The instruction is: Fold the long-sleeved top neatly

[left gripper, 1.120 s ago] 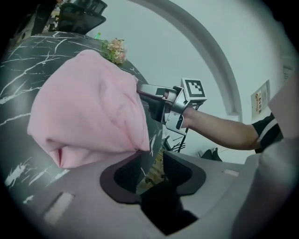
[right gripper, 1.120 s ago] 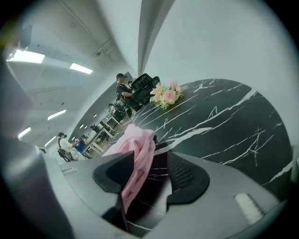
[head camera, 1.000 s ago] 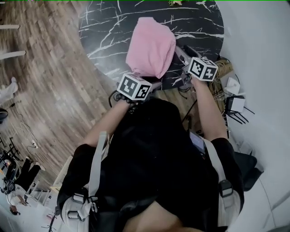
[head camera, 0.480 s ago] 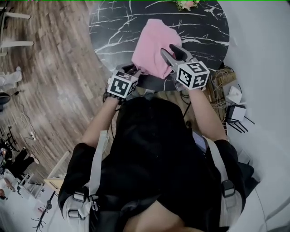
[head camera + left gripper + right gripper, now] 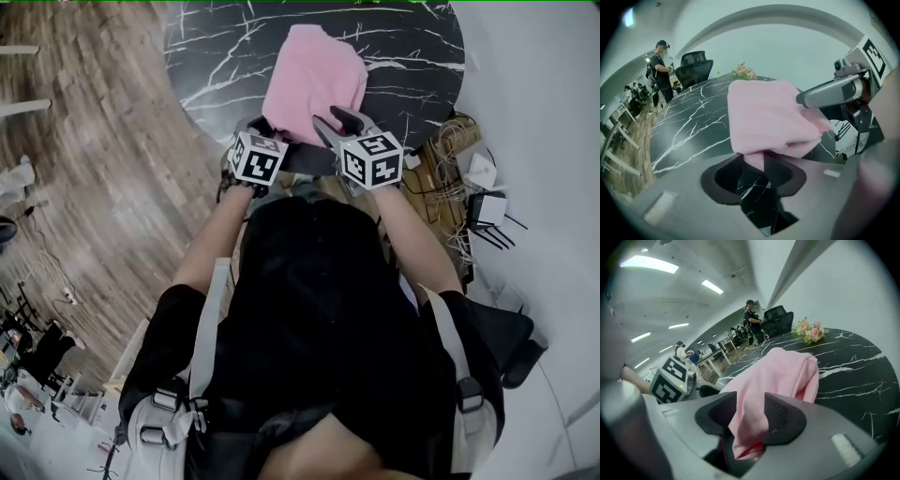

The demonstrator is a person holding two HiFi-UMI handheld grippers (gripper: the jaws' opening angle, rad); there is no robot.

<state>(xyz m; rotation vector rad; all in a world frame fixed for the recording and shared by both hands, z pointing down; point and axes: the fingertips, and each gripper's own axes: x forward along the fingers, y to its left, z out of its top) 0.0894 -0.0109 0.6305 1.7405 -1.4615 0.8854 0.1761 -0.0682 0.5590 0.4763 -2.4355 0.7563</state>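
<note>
Left claw [image 5: 761, 159] pinches a sliver of the pink top [image 5: 314, 70]; right claw [image 5: 751, 406], jaws just closing, grips more; uneven pulling could slip it loose or drag it off the tabletop [image 5: 412, 75].

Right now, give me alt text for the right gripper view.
The right gripper pinches a bunched pink top, its jaws having just been closing on it. The top lies on a black marble table with flowers at the far edge.

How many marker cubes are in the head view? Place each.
2. The left cube sits at the pink top's near left edge; the right cube at its near right edge.
</note>
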